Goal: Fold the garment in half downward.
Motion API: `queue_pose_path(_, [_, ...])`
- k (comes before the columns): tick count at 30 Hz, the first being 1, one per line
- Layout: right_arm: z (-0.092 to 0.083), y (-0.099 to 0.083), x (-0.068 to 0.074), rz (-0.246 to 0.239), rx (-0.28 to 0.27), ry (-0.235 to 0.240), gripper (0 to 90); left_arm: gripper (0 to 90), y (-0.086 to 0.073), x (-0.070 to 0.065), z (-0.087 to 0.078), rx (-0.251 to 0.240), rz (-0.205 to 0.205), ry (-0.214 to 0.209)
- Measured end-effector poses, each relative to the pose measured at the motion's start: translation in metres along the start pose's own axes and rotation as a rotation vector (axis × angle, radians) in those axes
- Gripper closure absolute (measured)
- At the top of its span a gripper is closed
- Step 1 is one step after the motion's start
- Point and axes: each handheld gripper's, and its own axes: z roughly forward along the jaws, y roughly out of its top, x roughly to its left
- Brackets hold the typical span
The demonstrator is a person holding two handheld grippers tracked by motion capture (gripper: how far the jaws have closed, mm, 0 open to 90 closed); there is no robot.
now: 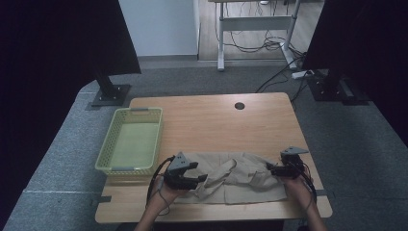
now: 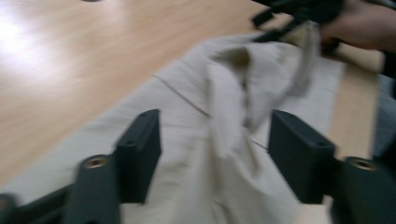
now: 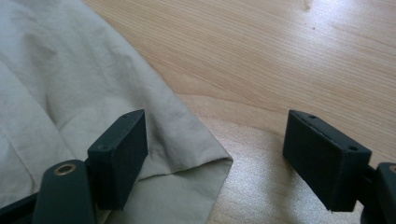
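Beige cloth (image 1: 235,178) lies rumpled along the surface's (image 1: 211,120) near edge. Left gripper (image 2: 215,154) fingers wide, straddling a raised fold; right gripper (image 3: 215,158) fingers wide over a corner. Risk: closing pinches stacked layers, dragging cloth askew

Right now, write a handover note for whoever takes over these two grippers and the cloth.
Left gripper: jaws apart, a raised fold of the beige cloth between them, not pinched.
Right gripper: open, low over the cloth's right corner, nothing held.
Cloth lies rumpled along the near edge of the table; the green basket sits empty at left.
Done: cloth partly spread.
Left: probably smooth or fold it, maybe put it in the basket.
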Motion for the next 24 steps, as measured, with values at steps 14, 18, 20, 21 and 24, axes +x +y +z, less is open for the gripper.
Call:
queue_pose_path(14, [0.000, -0.001, -0.001, -0.012, -0.011, 0.013, 19.9, 19.9, -0.036, 0.073, 0.066, 0.183, -0.072, 0.225])
queue_pose_path(18, [0.000, -0.001, -0.002, -0.015, -0.005, 0.018, 19.7, 18.3, -0.039, 0.075, 0.067, 0.164, -0.065, 0.222])
queue_pose_path(20, [0.000, 0.002, -0.003, -0.004, 0.013, 0.021, 19.1, 16.3, -0.040, 0.076, 0.067, 0.148, -0.072, 0.231])
queue_pose_path(21, [-0.001, 0.003, -0.004, 0.000, 0.010, 0.023, 19.0, 16.4, -0.040, 0.077, 0.067, 0.147, -0.078, 0.238])
queue_pose_path(24, [-0.006, 0.009, -0.004, -0.002, -0.004, 0.025, 18.7, 16.4, -0.039, 0.078, 0.068, 0.147, -0.087, 0.251])
